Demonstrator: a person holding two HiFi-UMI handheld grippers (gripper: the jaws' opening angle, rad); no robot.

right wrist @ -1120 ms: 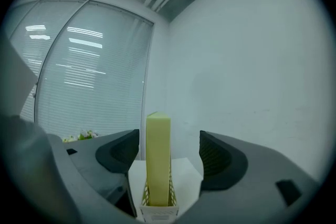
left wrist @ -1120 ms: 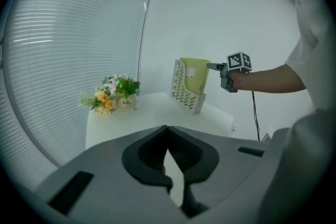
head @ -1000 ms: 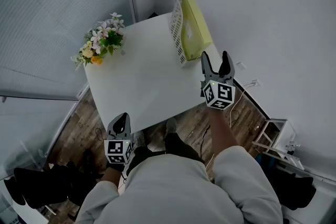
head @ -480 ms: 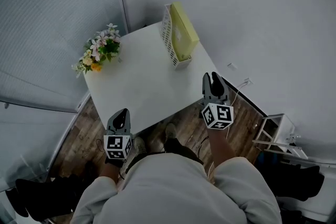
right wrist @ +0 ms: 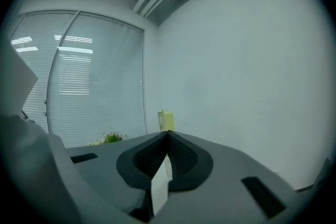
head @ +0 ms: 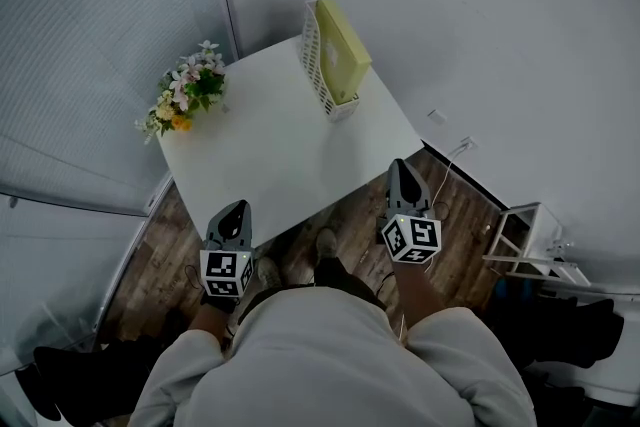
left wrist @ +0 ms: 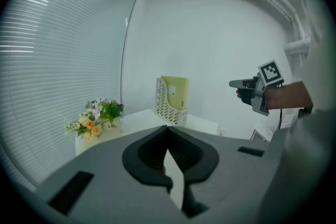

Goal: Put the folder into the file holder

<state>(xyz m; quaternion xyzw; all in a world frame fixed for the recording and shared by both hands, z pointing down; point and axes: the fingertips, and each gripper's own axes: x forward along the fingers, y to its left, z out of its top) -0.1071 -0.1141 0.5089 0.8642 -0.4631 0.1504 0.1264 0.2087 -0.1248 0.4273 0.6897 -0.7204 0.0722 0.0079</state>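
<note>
Folder (head: 345, 50): yellow, standing upright on its edge inside the white holder (head: 318, 67), at the far right corner of the table (head: 270, 155), close to the wall. From the head view its top edge runs from the near side of the table toward the back wall. From the left gripper view the folder (left wrist: 176, 92) turns a broad face toward the camera and rises above the holder (left wrist: 167, 108); a small white label (left wrist: 168, 91) sits on that face, its print too small to read. The folder's lower part is hidden behind the holder's lattice wall, so how it meets the base cannot be seen.

The right gripper view shows only a narrow yellow strip of the folder (right wrist: 168, 122) above the gripper's own body, which hides the table.

Flowers (head: 188, 100) stand at the table's far left corner, well apart from the holder.

Both grippers hang off the near edge of the table, over the wood floor. The left gripper (head: 232, 213) has its jaws pressed together, with nothing in them. The right gripper (head: 400, 171) has just been closing; its jaws now meet with nothing between them.
</note>
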